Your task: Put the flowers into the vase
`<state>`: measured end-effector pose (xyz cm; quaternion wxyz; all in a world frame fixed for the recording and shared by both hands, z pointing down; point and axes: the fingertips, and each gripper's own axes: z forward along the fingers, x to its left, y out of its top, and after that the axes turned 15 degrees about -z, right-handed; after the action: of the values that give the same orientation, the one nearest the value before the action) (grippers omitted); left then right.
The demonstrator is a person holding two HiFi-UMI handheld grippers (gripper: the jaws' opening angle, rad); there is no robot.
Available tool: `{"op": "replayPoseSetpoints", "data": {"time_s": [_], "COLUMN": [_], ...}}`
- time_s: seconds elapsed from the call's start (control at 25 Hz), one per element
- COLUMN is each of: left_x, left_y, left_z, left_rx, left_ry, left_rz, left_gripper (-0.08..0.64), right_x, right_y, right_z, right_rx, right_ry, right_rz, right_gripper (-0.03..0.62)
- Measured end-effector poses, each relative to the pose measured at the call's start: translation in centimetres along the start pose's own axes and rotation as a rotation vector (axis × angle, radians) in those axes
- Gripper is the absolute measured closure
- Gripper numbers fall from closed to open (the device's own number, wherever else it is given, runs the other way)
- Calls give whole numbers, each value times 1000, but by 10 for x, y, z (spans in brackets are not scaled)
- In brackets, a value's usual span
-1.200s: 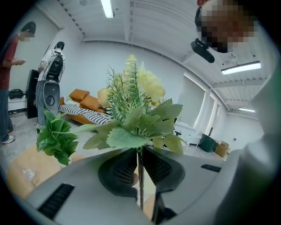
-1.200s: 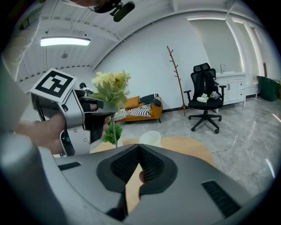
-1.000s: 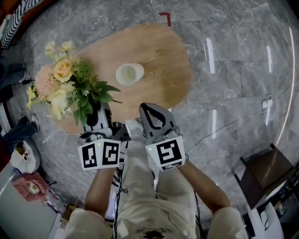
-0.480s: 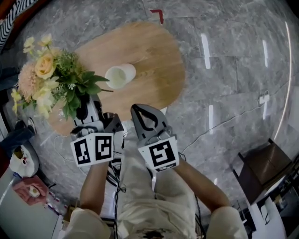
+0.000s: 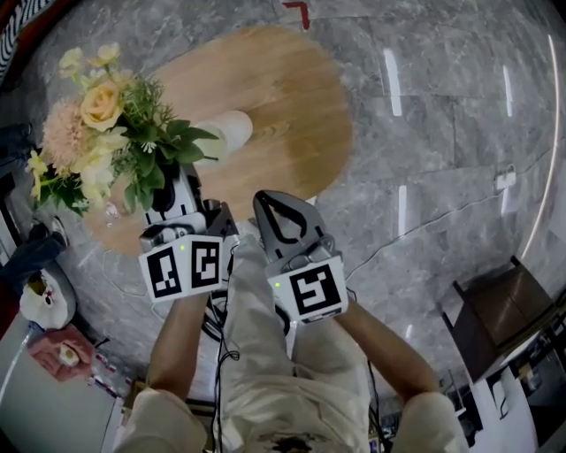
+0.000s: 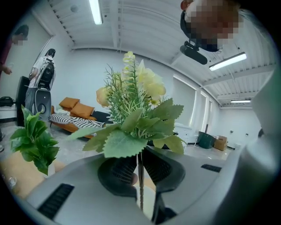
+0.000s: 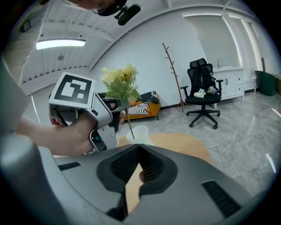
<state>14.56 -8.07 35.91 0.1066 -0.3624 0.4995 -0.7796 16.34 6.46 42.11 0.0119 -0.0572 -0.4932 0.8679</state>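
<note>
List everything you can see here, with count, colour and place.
flowers: one bunch, yellow, pink and cream with green leaves, held over the table's left end
vase: one, white, upright on the table, partly behind leaves
table: one, light wood, on the grey floor
corner mark: one, red, on the floor beyond the table
office chair: one, black, across the room
sofa: one, orange, by the far wall
left gripper: one, grey, shut on the flowers' stem
right gripper: one, grey, shut and empty, beside the left gripper
</note>
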Motion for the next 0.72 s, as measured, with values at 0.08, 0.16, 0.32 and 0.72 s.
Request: {"op": "replayPoseSetpoints", "data": {"time_s": [0.08,0.16,0.32,0.72], "left_x": [3,5,4,8], "left_y": [-1,-2,0,-2], "left_z": [0,0,-1,2], "left_rx": [7,17,22,22], "left_ry": [8,13,15,27], "left_rz": [7,20,33,24], "left_gripper": [512,511,511,511], "right_x": [-1,-1,-4,4], "right_y": [-2,0,2,6], "right_z": [0,-2,-4,23], "right_rx": [11,13,19,14], "right_ry": [-3,-5,-8,70], "right_rz": [3,6,9,-43], "right_gripper": [588,588,586,584]}}
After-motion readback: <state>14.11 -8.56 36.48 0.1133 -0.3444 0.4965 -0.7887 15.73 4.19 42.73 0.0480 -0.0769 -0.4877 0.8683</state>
